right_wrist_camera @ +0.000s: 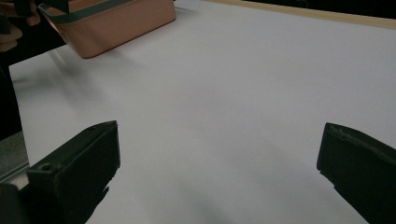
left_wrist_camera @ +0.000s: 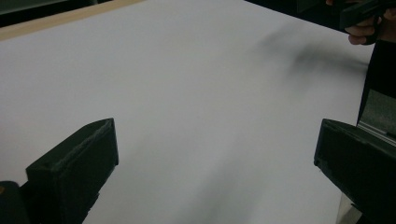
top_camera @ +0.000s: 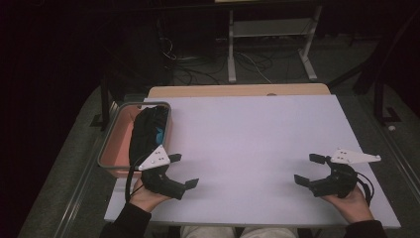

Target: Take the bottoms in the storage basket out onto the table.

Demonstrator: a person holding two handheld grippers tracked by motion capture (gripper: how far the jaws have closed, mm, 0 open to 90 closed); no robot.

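A pink bin with a grey rim (top_camera: 110,148) sits at the table's left edge, and a black folded thing with a bit of blue (top_camera: 147,131) lies in it. My left gripper (top_camera: 184,171) is held open just right of the bin's near end, over the white board (top_camera: 247,144), with nothing between its jaws. My right gripper (top_camera: 309,169) is open too, near the front right of the board, pointing left and holding nothing. In the right gripper view the bin (right_wrist_camera: 116,21) stands at the far left. In the left gripper view the other hand (left_wrist_camera: 362,32) shows at the top right.
The white board lies on a wooden table (top_camera: 237,90) whose edge shows at the back. Beyond it, a dark floor with cables (top_camera: 198,64) and a white metal frame (top_camera: 270,44). A dark post (top_camera: 105,101) stands left of the bin.
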